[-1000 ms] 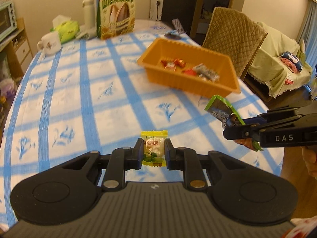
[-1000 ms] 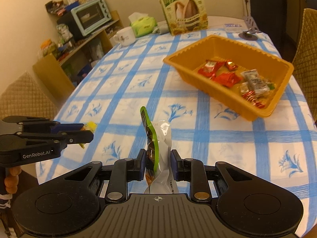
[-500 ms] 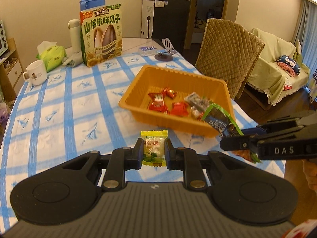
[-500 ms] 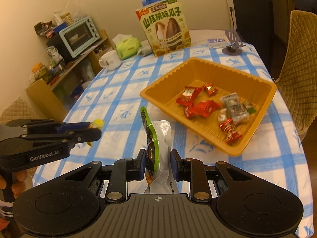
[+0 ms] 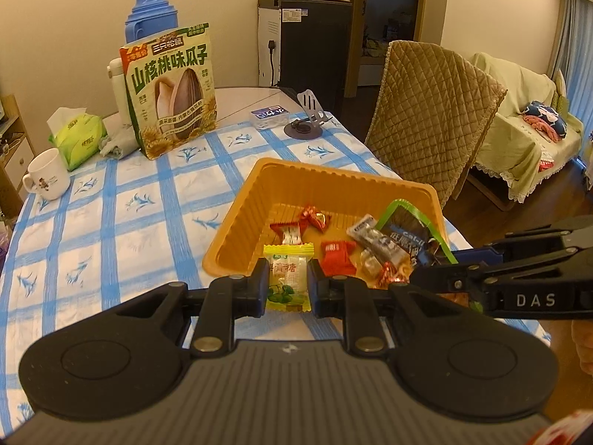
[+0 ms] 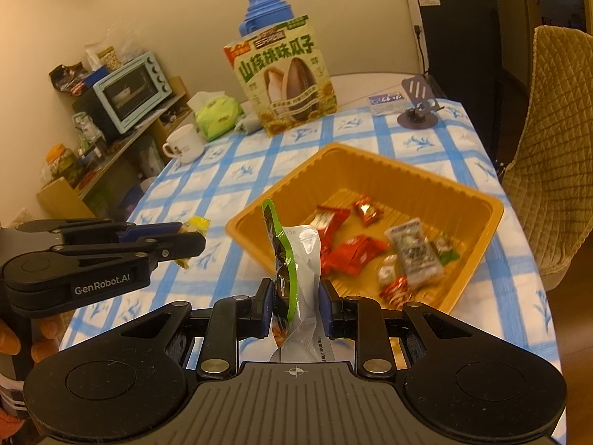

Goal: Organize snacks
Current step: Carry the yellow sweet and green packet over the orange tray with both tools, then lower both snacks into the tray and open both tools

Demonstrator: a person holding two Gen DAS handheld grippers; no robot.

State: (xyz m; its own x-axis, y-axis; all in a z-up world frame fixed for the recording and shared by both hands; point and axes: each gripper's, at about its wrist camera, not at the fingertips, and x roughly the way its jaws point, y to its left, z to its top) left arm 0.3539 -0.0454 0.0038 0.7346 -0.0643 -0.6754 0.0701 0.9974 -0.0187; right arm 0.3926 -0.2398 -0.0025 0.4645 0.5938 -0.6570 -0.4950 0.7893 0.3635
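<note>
My left gripper (image 5: 287,282) is shut on a small yellow-edged candy packet (image 5: 287,275), held just before the near rim of the orange tray (image 5: 237,230). My right gripper (image 6: 295,302) is shut on a green and silver snack pouch (image 6: 296,259) that stands on edge between the pads, above the tray's near-left corner (image 6: 252,228). In the left wrist view that pouch (image 5: 411,231) hangs over the tray's right side, with the right gripper (image 5: 430,276) beside it. The left gripper (image 6: 192,241) with its candy (image 6: 196,224) shows left of the tray in the right wrist view. Several wrapped snacks lie in the tray.
A large sunflower-seed bag (image 5: 170,92), a blue flask (image 5: 150,13), a tissue pack (image 5: 76,137) and a white mug (image 5: 46,174) stand at the table's far side. A phone stand (image 5: 305,122) sits far right. A quilted chair (image 5: 426,118) borders the right edge; shelves with a toaster oven (image 6: 129,91) stand left.
Both grippers have moved forward over the table toward the orange tray, each still shut on its snack. The tray now lies directly beneath and ahead of them.
</note>
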